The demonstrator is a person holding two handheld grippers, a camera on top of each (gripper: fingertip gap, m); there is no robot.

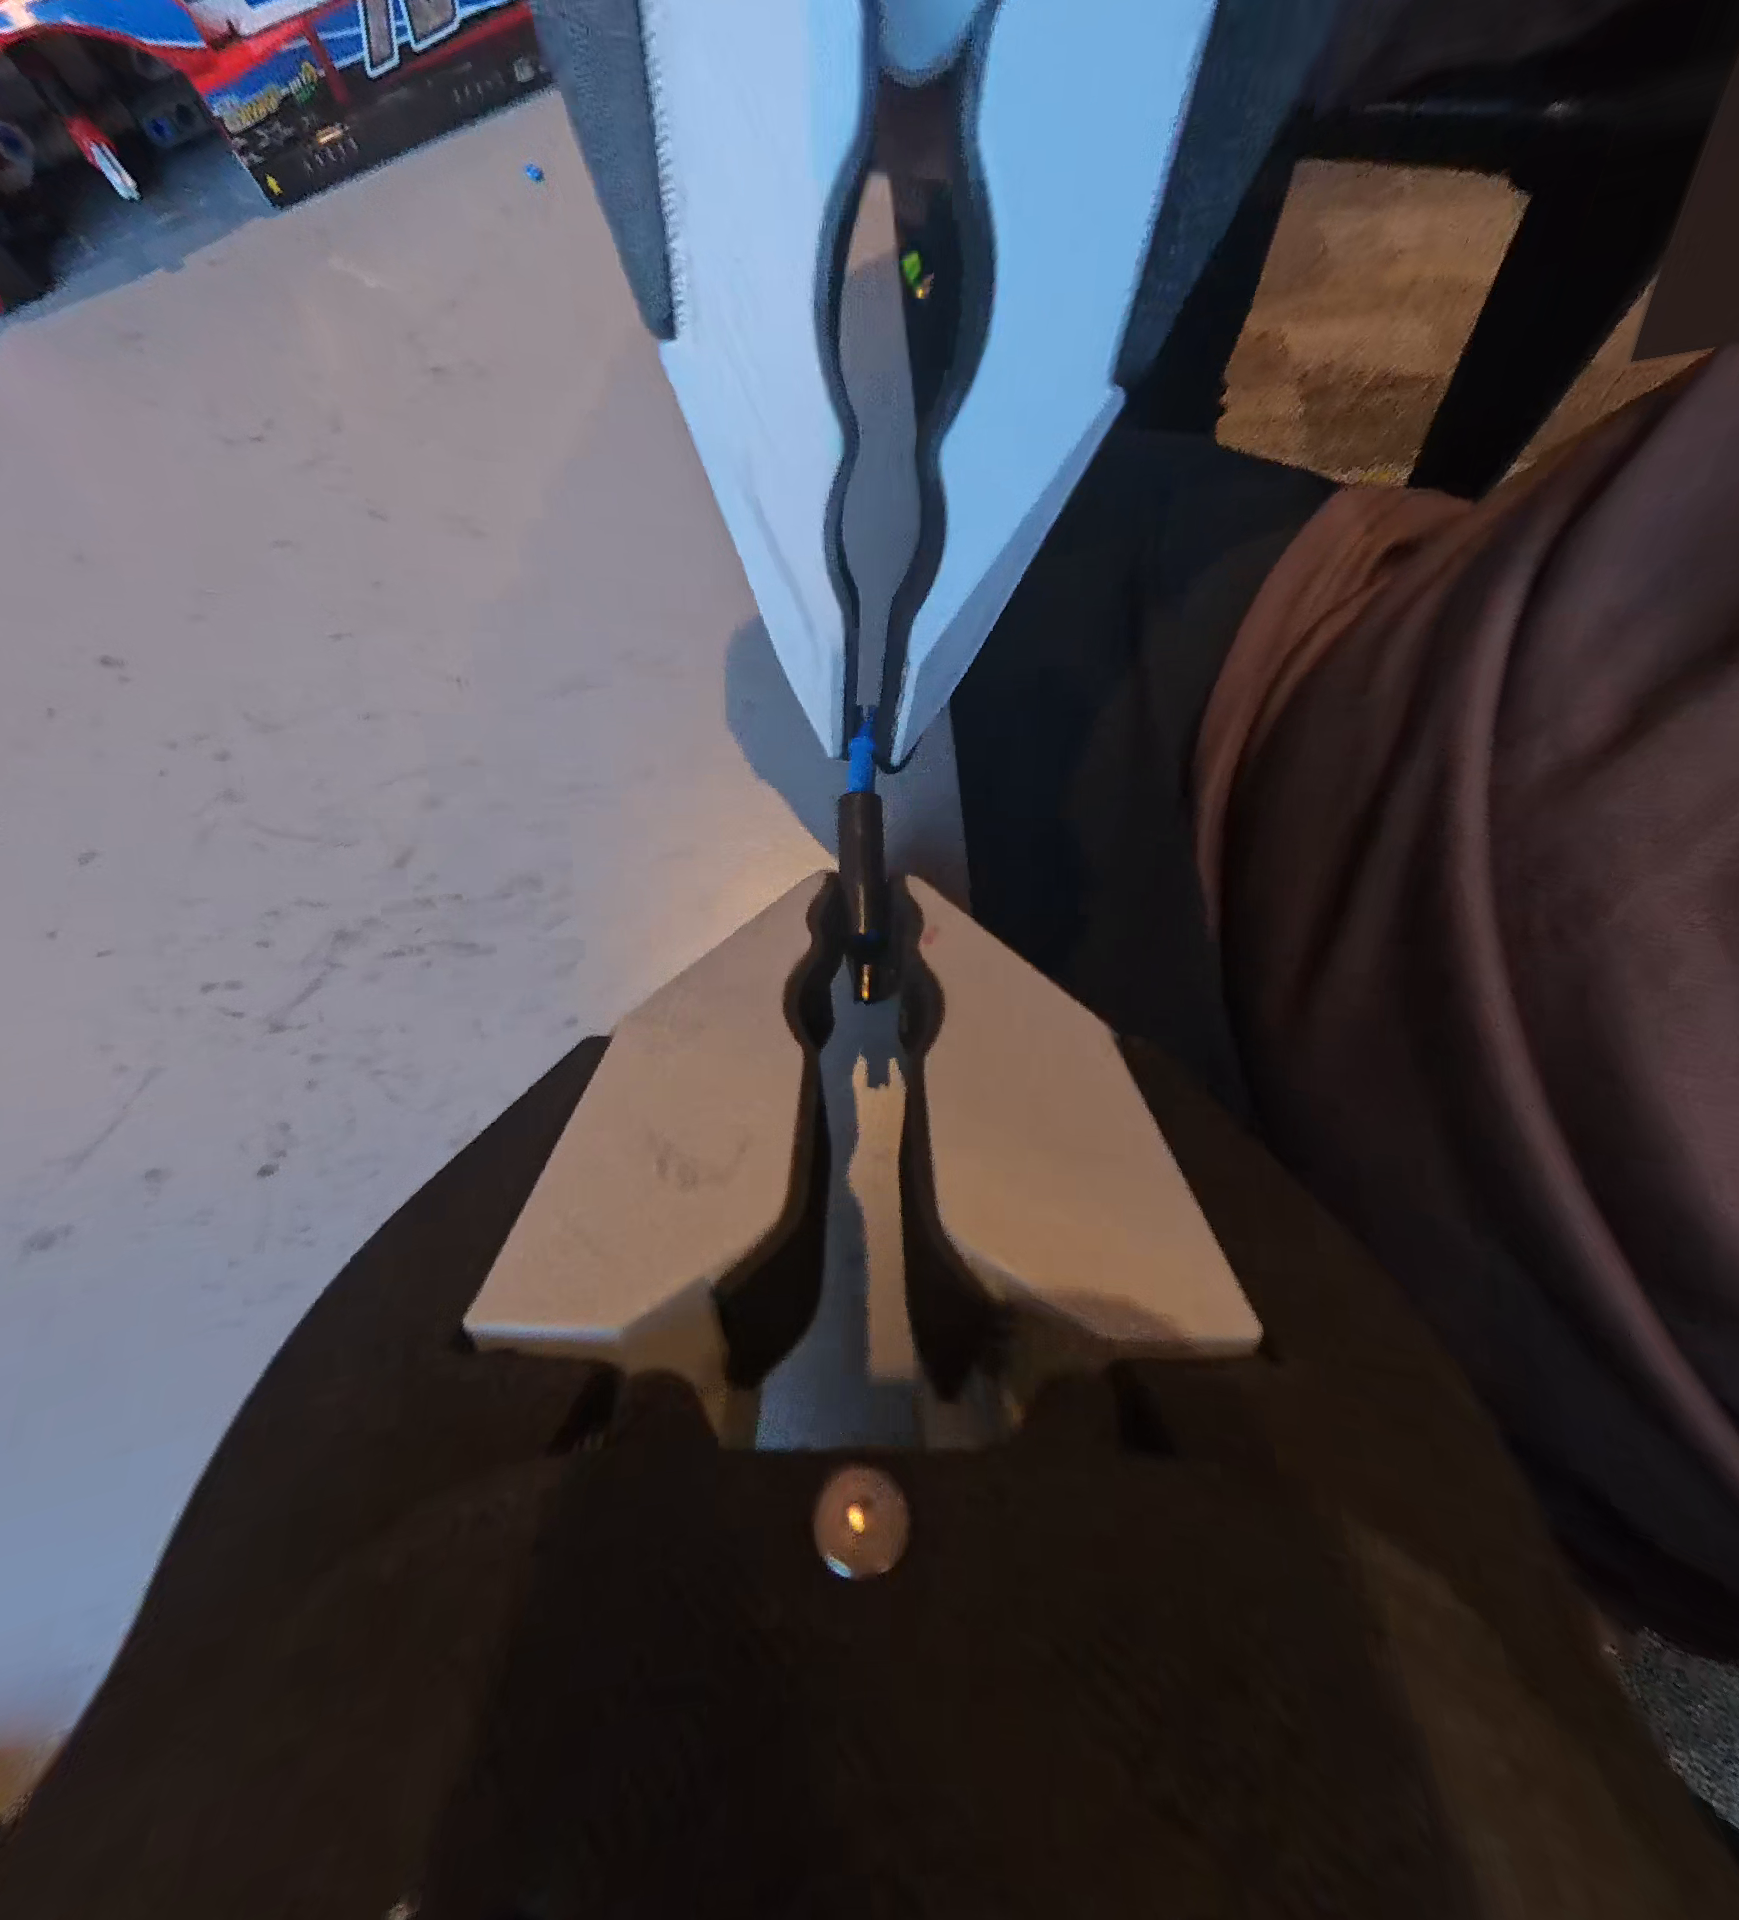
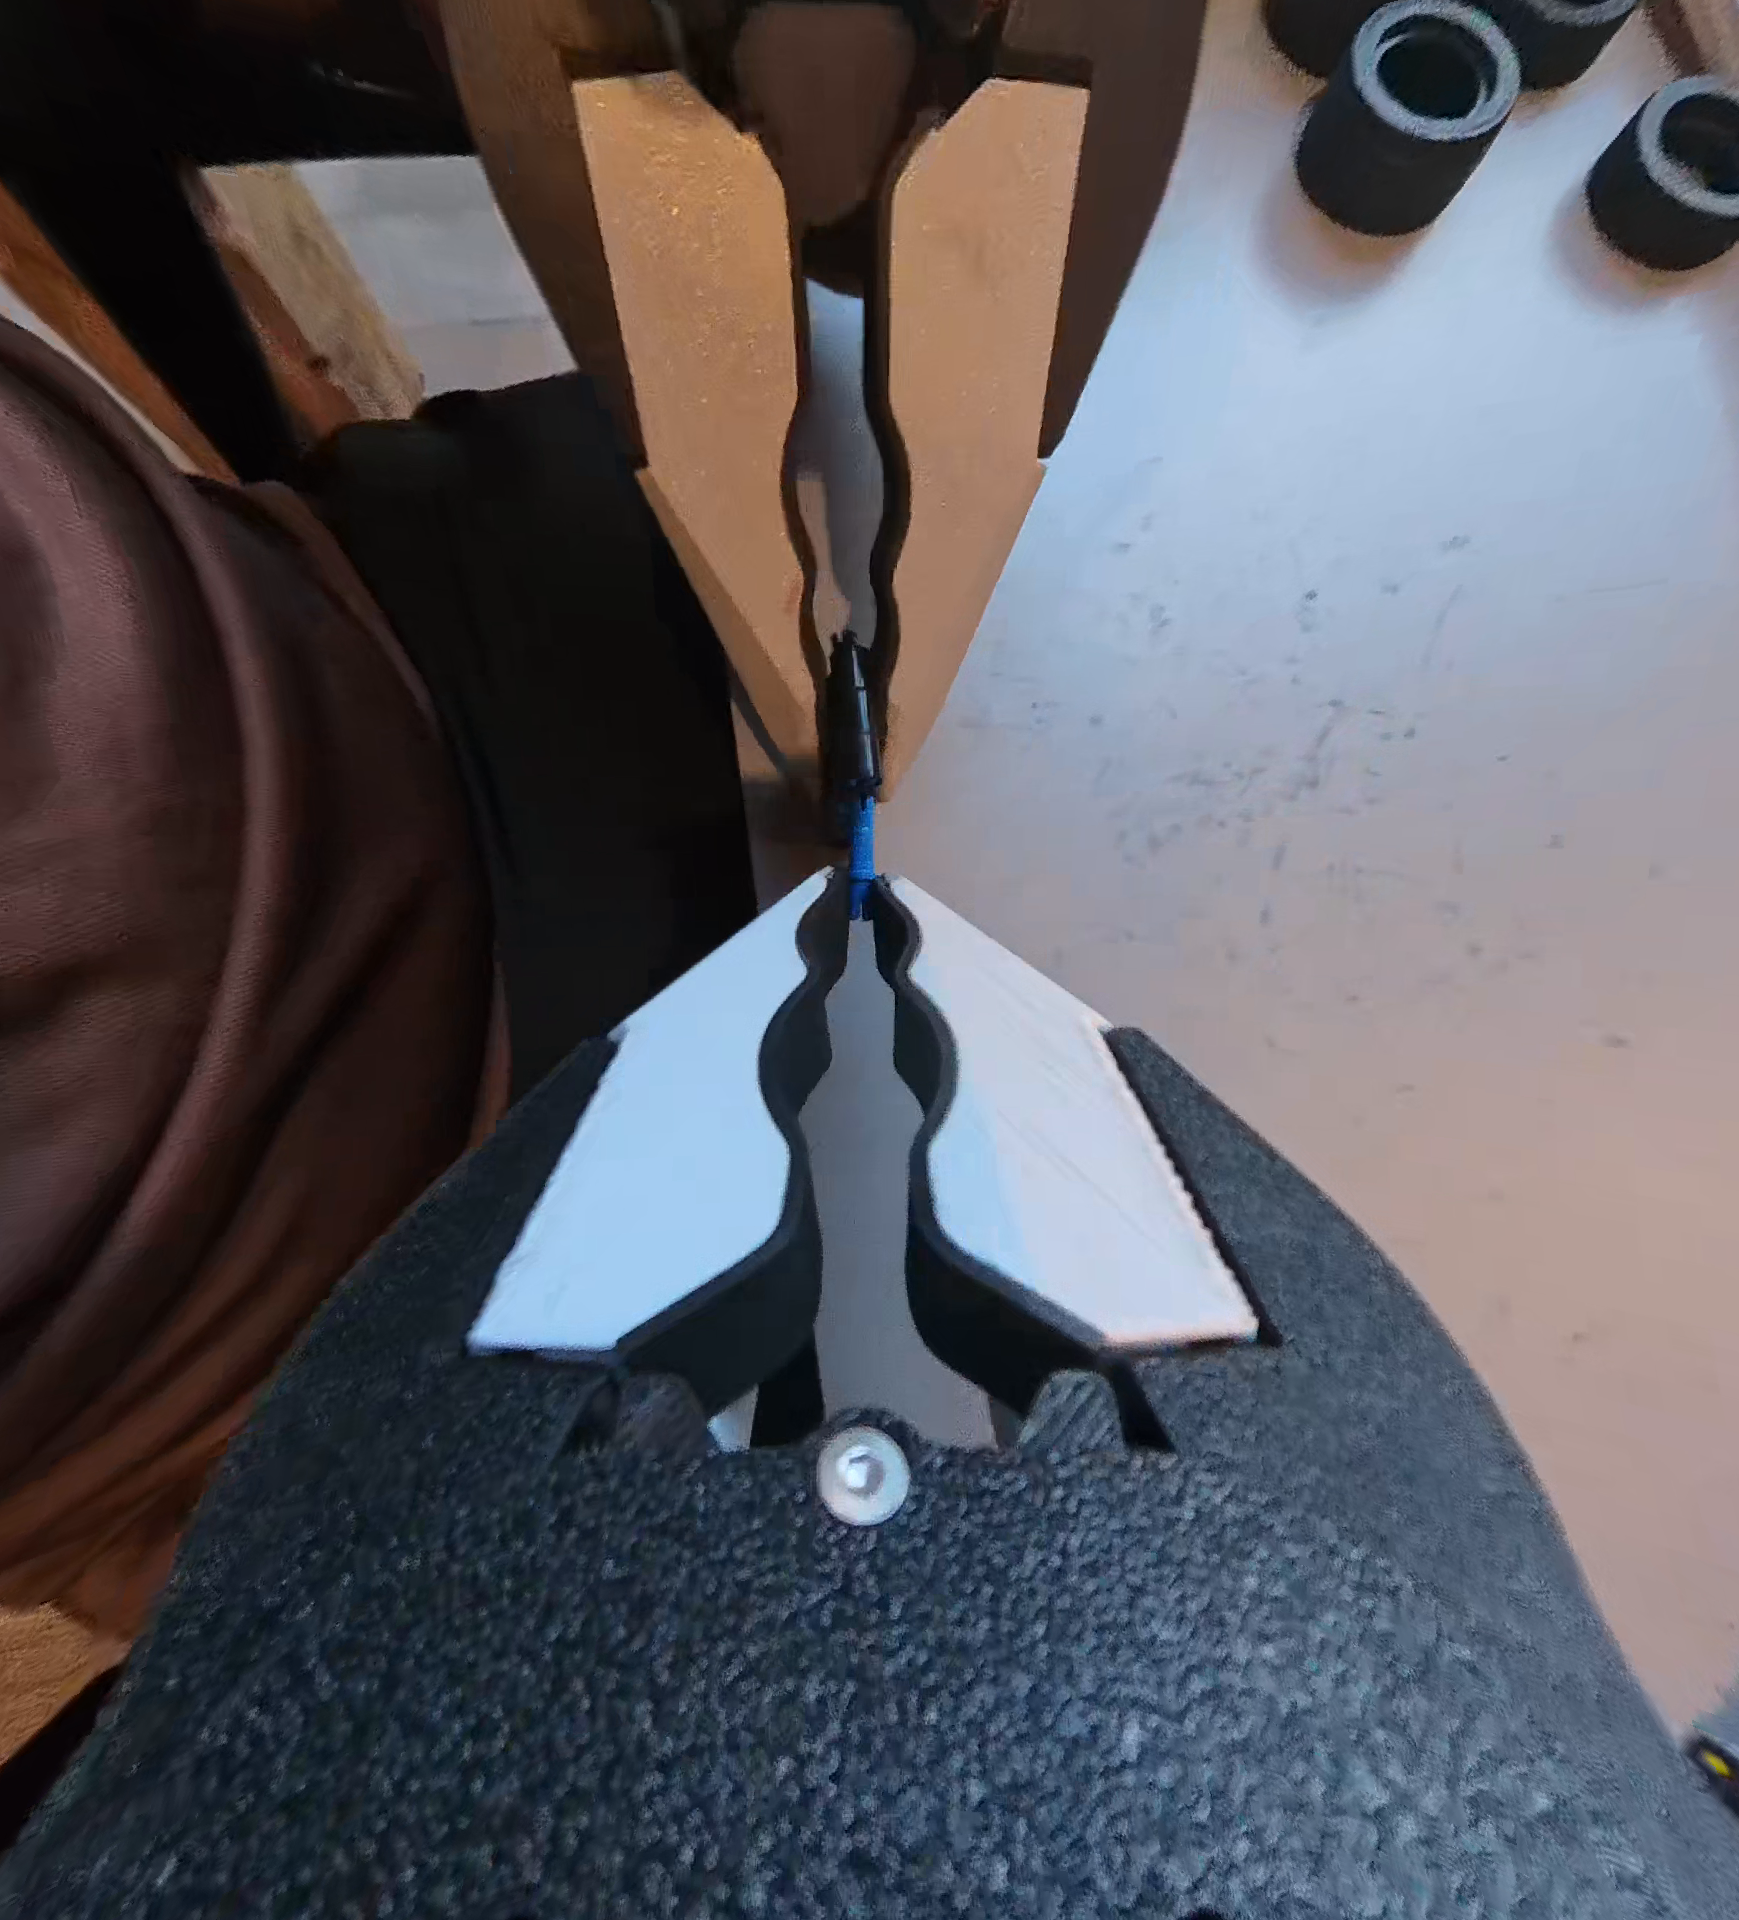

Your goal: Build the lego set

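1. a short black connector (image 1: 863, 883) with a blue pin (image 1: 861, 764) sticking out of one end is held in the air just above the tabletop (image 1: 273, 779) edge, between the two grippers, which meet tip to tip.
2. the left gripper (image 1: 865, 940) has its fingers (image 1: 699, 1122) closed on the black connector; in the right wrist view the same piece (image 2: 852, 717) sits at the tips of the tan fingers opposite.
3. the right gripper (image 2: 857, 896) has its fingers (image 2: 667, 1143) pinched on the free end of the blue pin (image 2: 861, 847).
4. the pin and connector lie in one line, joined end to end.
5. a person's brown sleeve (image 1: 1530, 935) is close beside the grippers, off the tabletop edge.
6. far on the tabletop stand black tyres (image 2: 1405, 114), upright and near each other.
7. in the left wrist view a red, white and blue car body (image 1: 34, 156) sits at the far corner, with a small blue piece (image 1: 533, 172) lying loose near it.
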